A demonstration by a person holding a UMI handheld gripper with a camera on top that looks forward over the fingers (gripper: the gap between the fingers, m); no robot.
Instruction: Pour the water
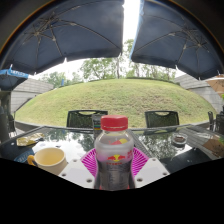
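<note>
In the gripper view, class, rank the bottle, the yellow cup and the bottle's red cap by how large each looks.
1. bottle, between the gripper fingers; nearness inflates it.
2. yellow cup.
3. red cap, clearly smallest.

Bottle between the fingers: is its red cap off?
No. The red cap sits on top of the bottle, which stands between the gripper fingers.
</note>
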